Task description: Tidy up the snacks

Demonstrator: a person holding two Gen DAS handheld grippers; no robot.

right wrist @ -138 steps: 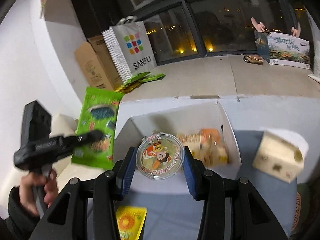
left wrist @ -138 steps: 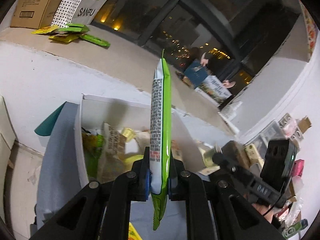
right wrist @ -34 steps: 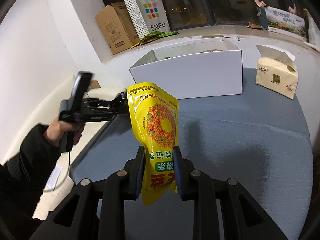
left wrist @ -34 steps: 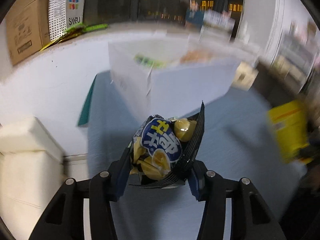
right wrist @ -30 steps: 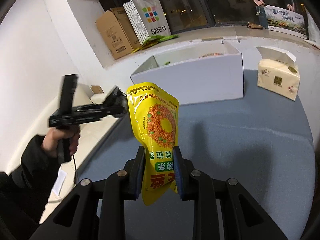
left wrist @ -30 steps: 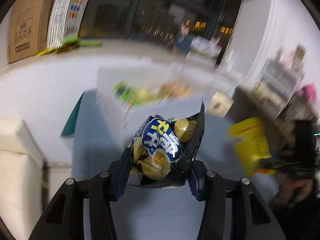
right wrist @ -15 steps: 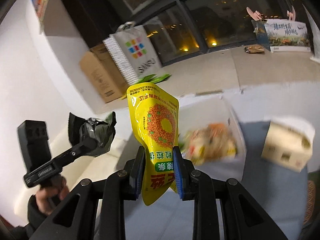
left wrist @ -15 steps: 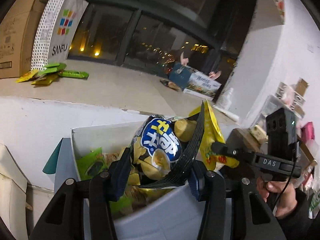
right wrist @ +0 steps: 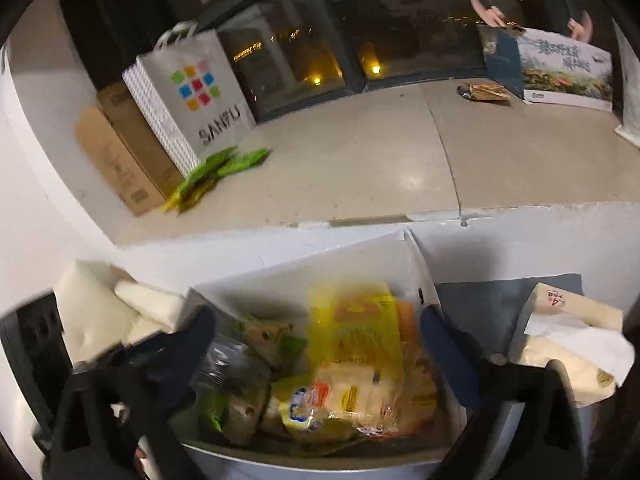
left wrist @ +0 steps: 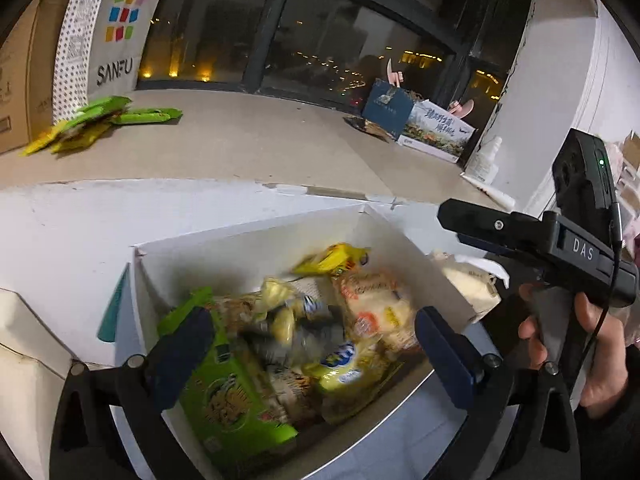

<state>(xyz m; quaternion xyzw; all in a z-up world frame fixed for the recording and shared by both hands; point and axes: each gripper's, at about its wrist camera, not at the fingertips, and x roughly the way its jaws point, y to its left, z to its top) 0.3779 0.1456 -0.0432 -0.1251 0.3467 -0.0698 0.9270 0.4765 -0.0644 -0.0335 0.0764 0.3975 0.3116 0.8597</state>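
White cardboard box point(left wrist: 248, 236): holds snack packets, yellow pouch point(right wrist: 354, 332) and dark chip bag point(left wrist: 296, 332) among them. Left gripper point(left wrist: 308, 344) and right gripper point(right wrist: 318, 344): above box, jaws spread wide, holding nothing.

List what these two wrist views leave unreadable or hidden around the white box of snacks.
- Dark chip bag, left wrist view: motion-blurred, so its print is unreadable.
- Yellow pouch, right wrist view: smeared by motion; label illegible.
- White box floor, both views: buried under packets.
- Tissue pack, right wrist view: partly behind the right gripper finger.
- Left gripper body, left wrist view: cut off by the bottom edge.
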